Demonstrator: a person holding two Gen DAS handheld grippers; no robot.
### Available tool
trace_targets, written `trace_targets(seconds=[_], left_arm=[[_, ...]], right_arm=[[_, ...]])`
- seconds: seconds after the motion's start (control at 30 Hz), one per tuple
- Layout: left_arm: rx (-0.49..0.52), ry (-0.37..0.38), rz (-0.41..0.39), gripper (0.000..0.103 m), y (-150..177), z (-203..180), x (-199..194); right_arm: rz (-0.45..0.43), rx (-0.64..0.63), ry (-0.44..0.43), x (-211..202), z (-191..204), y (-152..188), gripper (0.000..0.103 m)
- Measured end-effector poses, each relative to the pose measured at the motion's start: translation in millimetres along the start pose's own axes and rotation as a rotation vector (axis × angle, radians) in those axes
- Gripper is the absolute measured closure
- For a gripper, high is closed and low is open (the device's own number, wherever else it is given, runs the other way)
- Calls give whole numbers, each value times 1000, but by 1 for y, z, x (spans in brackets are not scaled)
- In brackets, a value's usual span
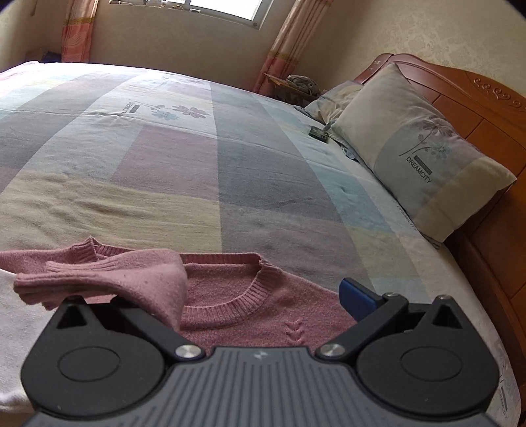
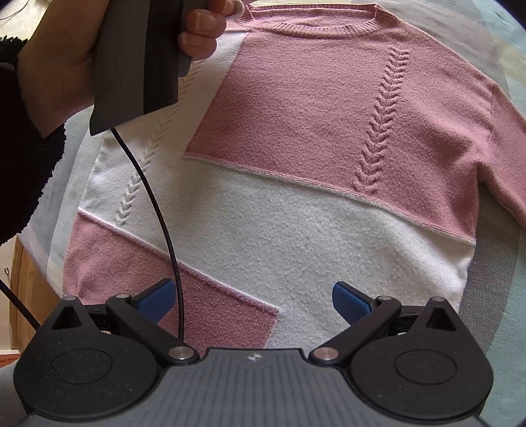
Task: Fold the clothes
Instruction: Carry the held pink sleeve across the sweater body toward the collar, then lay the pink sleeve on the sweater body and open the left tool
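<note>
Sleeve-folding under way: sweater (image 2: 296,138) flat on bed (image 1: 230,164), left sleeve (image 1: 108,276) draped over left gripper (image 1: 210,295), both grippers apart, right gripper (image 2: 251,300) hovering lower centre; right sleeve (image 2: 506,157) likely next.

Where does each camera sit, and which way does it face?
Left wrist: on the left tool, low over the bed, facing across it toward the pillow and window; only its open fingers show.
Right wrist: on the right tool, facing down onto the spread sweater; its open fingers, plus the person's hand holding the other tool's handle.
Shared: the pink sweater's neckline.
</note>
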State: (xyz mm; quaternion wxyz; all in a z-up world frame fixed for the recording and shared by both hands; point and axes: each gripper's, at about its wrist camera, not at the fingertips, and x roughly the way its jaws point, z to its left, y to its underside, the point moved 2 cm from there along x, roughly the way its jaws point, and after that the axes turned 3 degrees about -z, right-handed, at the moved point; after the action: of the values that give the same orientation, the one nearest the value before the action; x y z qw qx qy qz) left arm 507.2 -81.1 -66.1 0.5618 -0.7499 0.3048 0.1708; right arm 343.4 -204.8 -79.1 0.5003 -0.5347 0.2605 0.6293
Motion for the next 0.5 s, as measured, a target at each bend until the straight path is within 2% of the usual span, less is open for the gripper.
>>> trace_targets(seconds=[0.13, 0.33, 0.43, 0.5], left_arm=[[57, 2, 112, 1, 27, 1, 24], [99, 62, 217, 1, 43, 6, 22], [42, 73, 249, 1, 44, 14, 11], [-11, 76, 234, 1, 44, 21, 2]], right_arm=[[-1, 13, 13, 0, -5, 2, 0], [-8, 32, 24, -2, -9, 6, 0], [-11, 42, 26, -2, -11, 8, 0], [-13, 48, 26, -2, -12, 9, 0]])
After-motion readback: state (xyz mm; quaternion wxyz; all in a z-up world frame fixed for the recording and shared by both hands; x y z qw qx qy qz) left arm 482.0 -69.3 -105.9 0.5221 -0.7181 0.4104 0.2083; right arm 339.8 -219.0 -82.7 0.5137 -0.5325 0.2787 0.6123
